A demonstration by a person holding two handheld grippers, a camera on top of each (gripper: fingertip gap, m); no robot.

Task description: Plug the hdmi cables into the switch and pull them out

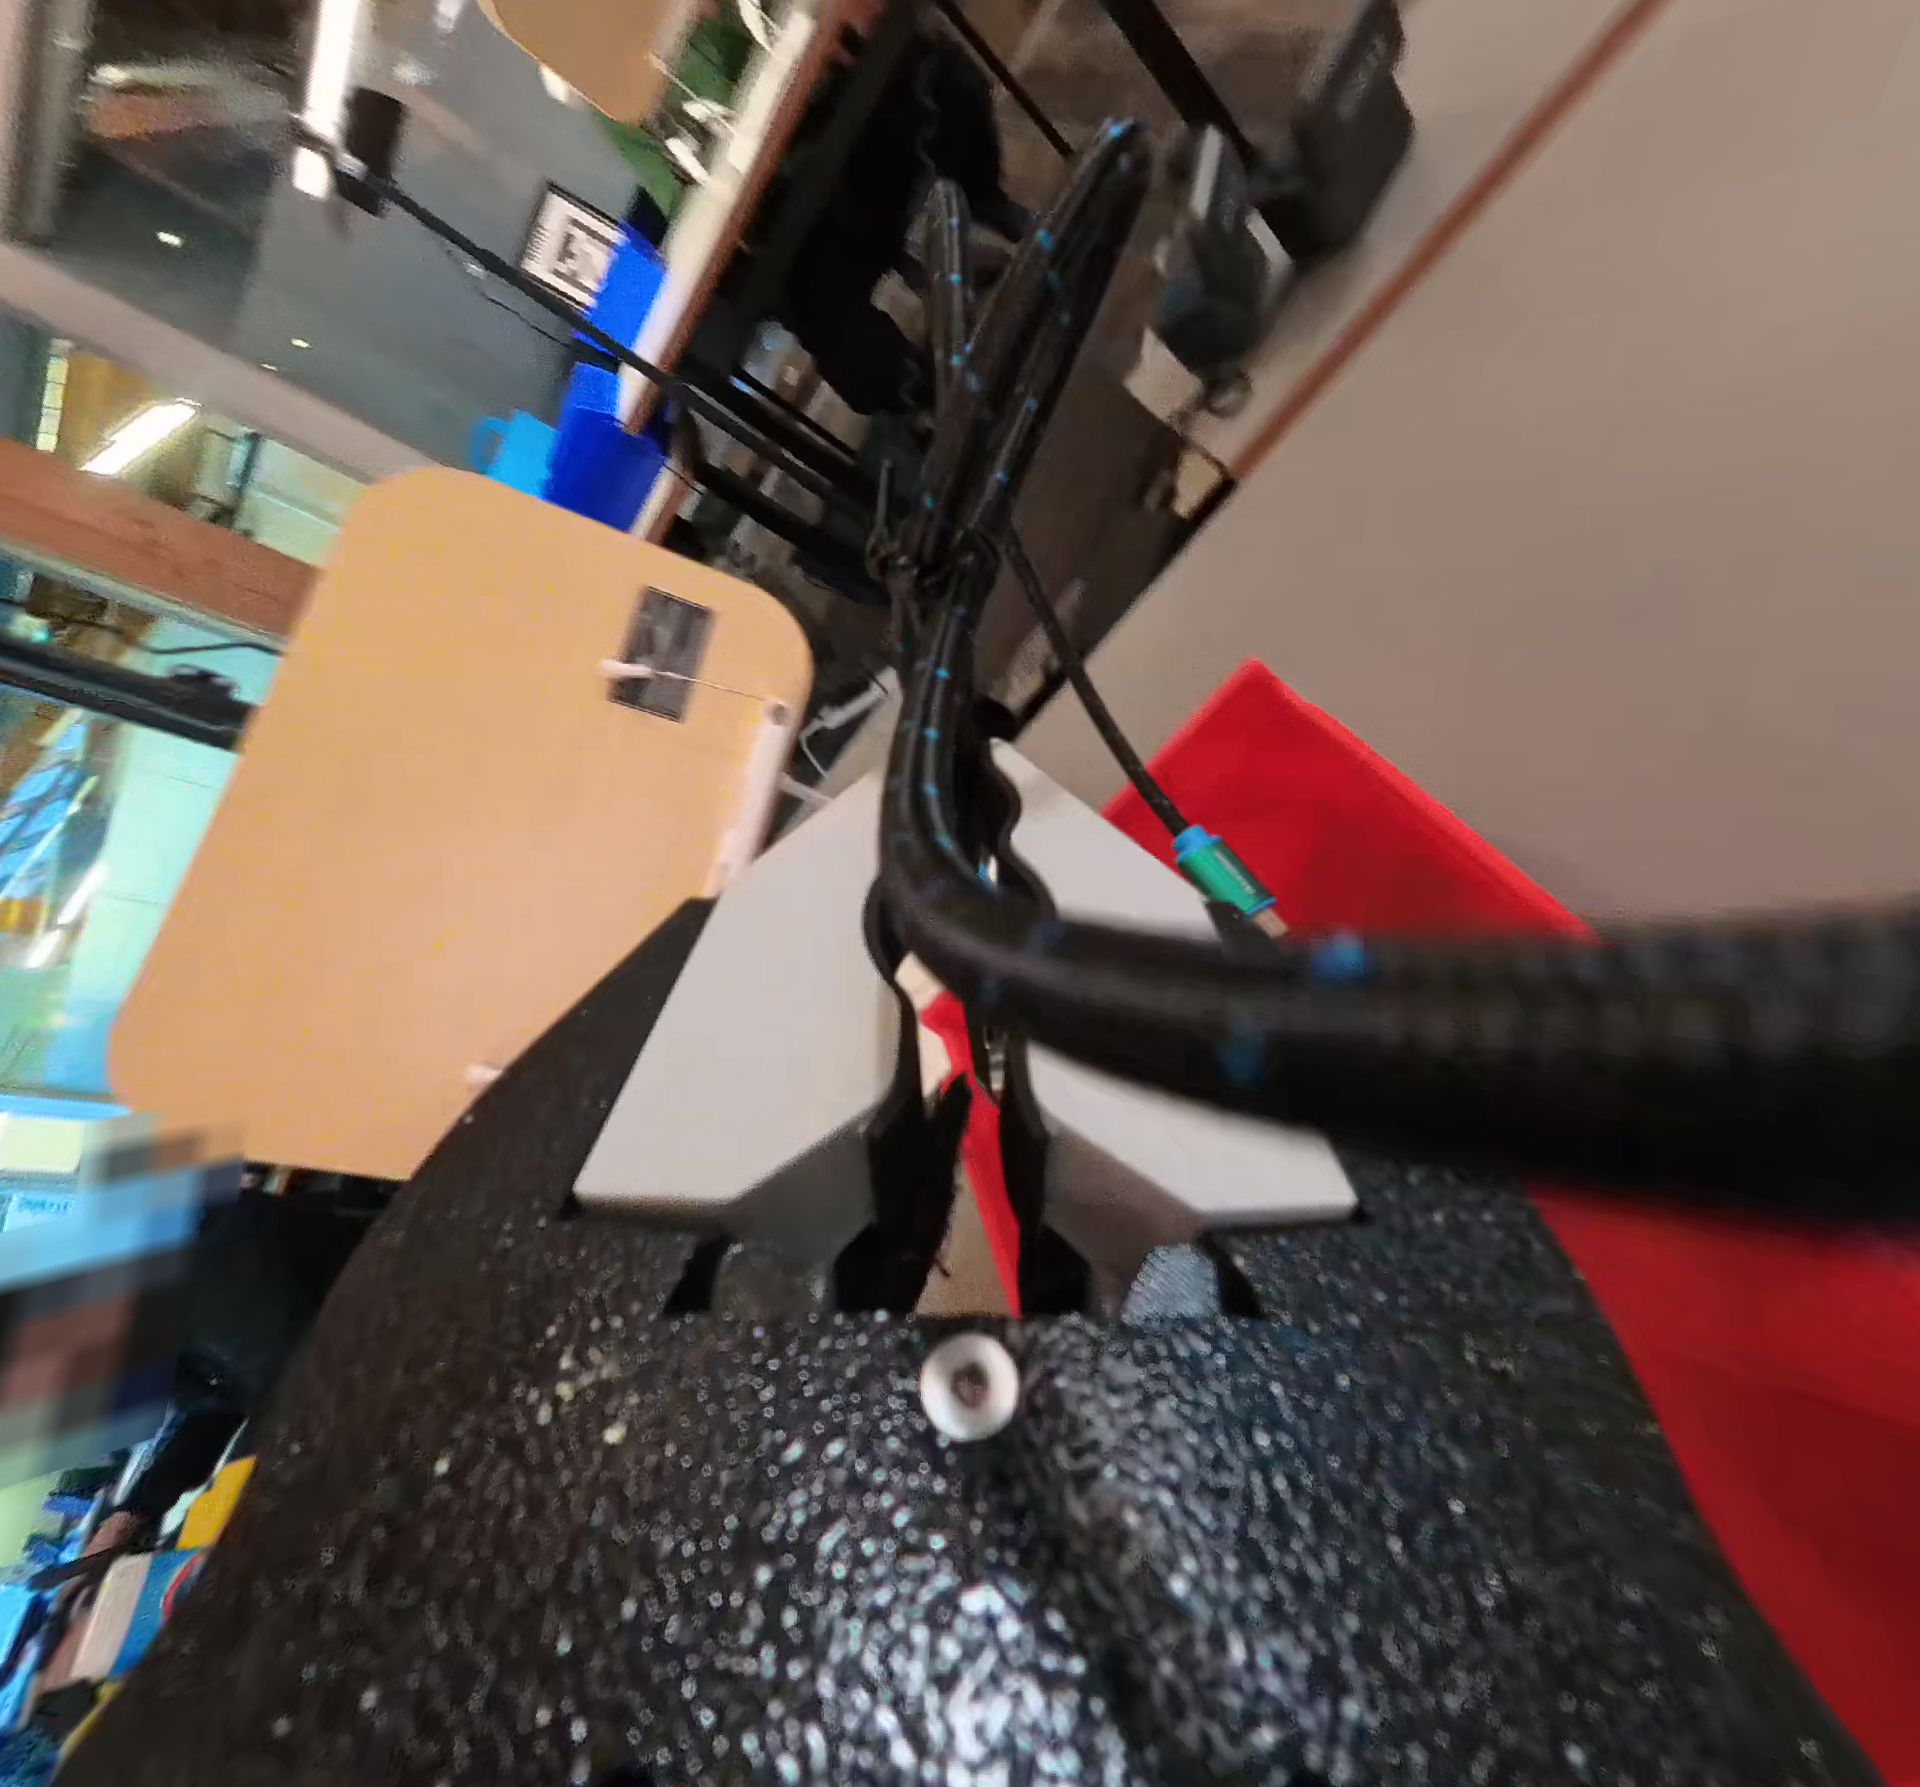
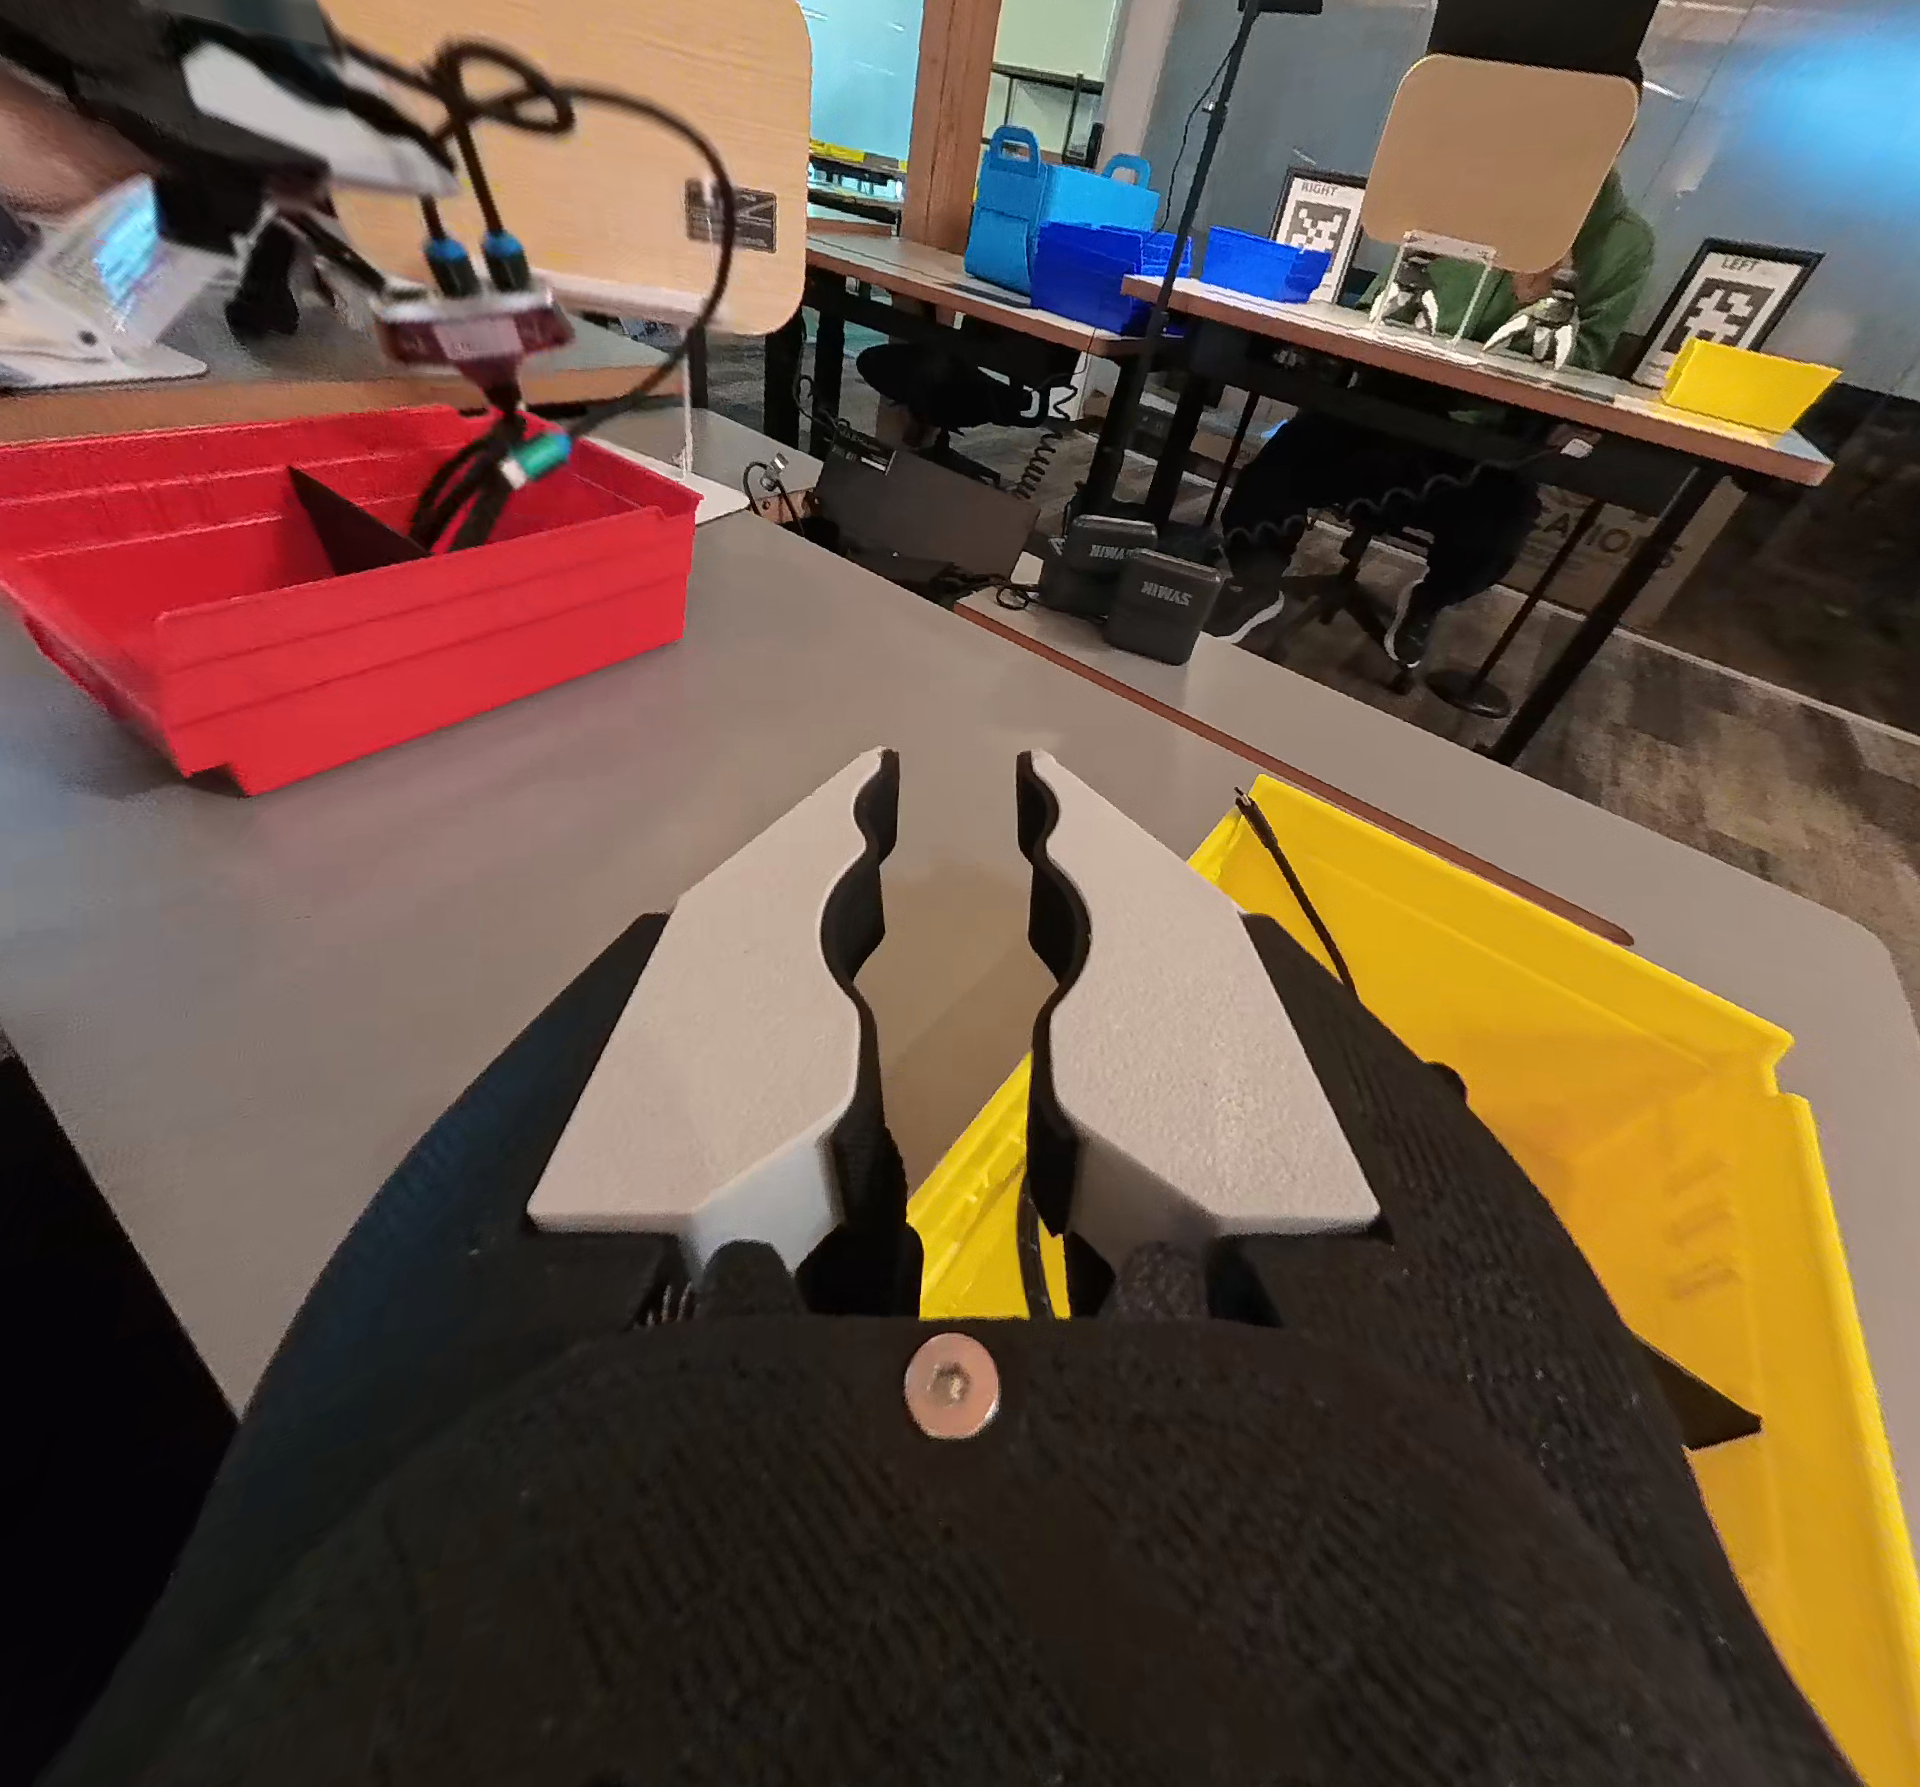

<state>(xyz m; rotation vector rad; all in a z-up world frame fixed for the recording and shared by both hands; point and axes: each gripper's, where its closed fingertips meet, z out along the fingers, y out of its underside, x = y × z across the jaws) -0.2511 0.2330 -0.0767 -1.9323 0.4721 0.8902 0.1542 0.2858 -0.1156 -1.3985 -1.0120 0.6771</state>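
Observation:
My left gripper [image 1: 951, 906] is shut on a bundle of black braided HDMI cables [image 1: 935, 688] with blue flecks; one thick cable [image 1: 1558, 1041] runs off to the right. A green-collared plug [image 1: 1226, 880] hangs loose over the red bin [image 1: 1351, 833]. In the right wrist view the left gripper [image 2: 312, 137] is raised at the upper left. Below it hangs a dark red switch [image 2: 468, 340] with two blue-collared plugs [image 2: 478, 262] in its top. The green plug [image 2: 535, 459] dangles above the red bin [image 2: 416, 636]. My right gripper [image 2: 956, 771] is open and empty, low over the grey table [image 2: 520, 906].
A yellow bin [image 2: 1507, 1062] lies under and right of my right gripper, near the table's edge. A wooden panel [image 2: 582, 75] stands behind the red bin. Farther tables hold blue bins [image 2: 1081, 241]; a person in green [image 2: 1600, 283] sits there. Black cases [image 2: 1153, 594] stand on the floor. Spacing between my two grippers at the tips: around 40 centimetres.

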